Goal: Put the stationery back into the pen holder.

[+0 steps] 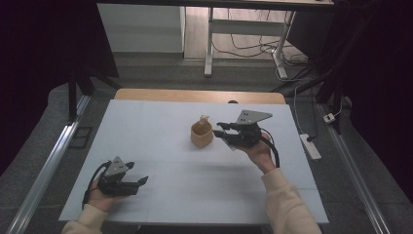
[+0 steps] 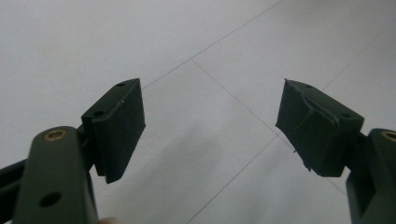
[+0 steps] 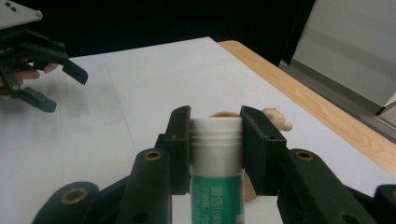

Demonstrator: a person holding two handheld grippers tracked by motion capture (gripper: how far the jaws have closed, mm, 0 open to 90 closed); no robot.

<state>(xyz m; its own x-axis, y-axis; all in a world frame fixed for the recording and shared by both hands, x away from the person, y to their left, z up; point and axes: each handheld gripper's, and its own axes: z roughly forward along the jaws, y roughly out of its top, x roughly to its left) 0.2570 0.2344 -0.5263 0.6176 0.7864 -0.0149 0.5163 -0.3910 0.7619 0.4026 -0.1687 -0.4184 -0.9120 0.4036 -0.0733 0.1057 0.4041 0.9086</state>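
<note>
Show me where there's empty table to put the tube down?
Bare table lies left of the wooden cup, and between the two hand-held grippers. It's crowded where the right hand-held gripper, clamping the tube, meets the cup. The left hand-held gripper is open.

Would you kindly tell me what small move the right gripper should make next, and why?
Probably ease the right gripper forward towards the wooden cup. Its jaws are clamped on a white-capped green tube, and the cup sits just beyond the tube's cap, so a short advance should bring them together. The left gripper rests open, apart.
</note>
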